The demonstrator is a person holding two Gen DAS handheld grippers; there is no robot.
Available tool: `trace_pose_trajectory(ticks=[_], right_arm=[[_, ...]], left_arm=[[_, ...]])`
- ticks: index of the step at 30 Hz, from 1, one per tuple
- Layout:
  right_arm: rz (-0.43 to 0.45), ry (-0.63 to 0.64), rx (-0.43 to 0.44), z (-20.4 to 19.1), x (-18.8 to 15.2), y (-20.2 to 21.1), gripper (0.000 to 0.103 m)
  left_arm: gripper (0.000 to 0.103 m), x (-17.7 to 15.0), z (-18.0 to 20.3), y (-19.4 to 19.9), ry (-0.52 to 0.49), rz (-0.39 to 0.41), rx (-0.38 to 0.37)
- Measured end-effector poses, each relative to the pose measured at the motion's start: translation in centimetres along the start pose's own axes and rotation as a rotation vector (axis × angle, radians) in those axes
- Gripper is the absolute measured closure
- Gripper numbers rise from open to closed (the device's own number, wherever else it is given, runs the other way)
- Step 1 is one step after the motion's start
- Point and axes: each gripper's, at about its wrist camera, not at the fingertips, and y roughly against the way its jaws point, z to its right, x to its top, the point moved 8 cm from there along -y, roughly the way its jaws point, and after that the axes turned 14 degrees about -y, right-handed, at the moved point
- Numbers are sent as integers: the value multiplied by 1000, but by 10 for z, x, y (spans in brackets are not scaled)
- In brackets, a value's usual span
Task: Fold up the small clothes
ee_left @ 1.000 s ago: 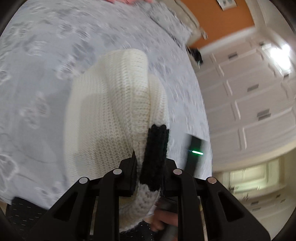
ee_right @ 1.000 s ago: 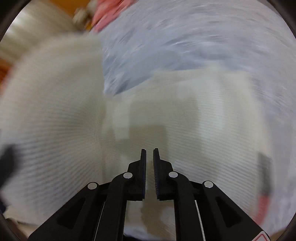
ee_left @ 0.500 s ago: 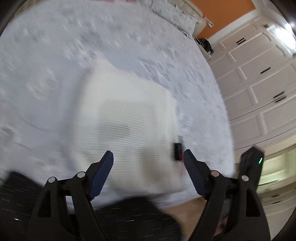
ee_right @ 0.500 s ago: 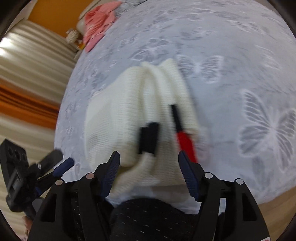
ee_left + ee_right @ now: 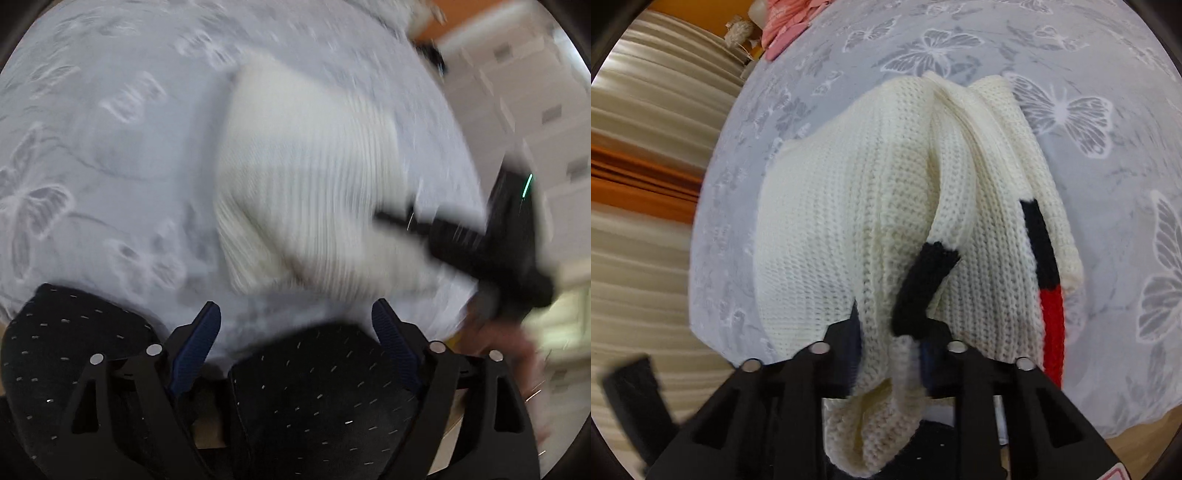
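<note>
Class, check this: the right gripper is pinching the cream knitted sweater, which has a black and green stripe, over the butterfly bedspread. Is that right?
Not quite. The stripe is black and red, not green, as the right wrist view shows. The right gripper does pinch the cream sweater over the butterfly bedspread.

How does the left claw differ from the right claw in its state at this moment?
The left claw stands wide open with nothing between its blue pads; the right claw is closed on a fold of the cream knitted sweater. The left claw hangs apart from the sweater; the right one touches it. The left has just been opening, the right closing. Both point down at the grey butterfly-patterned bedspread.
</note>
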Motion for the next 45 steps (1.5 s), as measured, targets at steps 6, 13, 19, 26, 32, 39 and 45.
trace_pose_trajectory(ticks=[6, 13, 19, 26, 32, 39, 45], right_arm=[[19, -33, 200, -40, 24, 48, 82], [67, -185, 64, 46, 36, 32, 82], [88, -193, 118, 60, 16, 24, 70], [104, -111, 55, 45, -11, 27, 51], [199, -138, 75, 57, -8, 56, 85], [116, -154, -43, 100, -24, 11, 79], [246, -129, -60, 81, -1, 58, 44]], left_arm=[[59, 15, 17, -25, -217, 28, 108], [100, 18, -42, -31, -100, -44, 181], [93, 0, -61, -19, 24, -34, 40], [23, 28, -12, -15, -80, 51, 37], [70, 35, -19, -46, -67, -67, 41], [80, 26, -47, -41, 4, -88, 31], [36, 41, -32, -3, -16, 37, -57]])
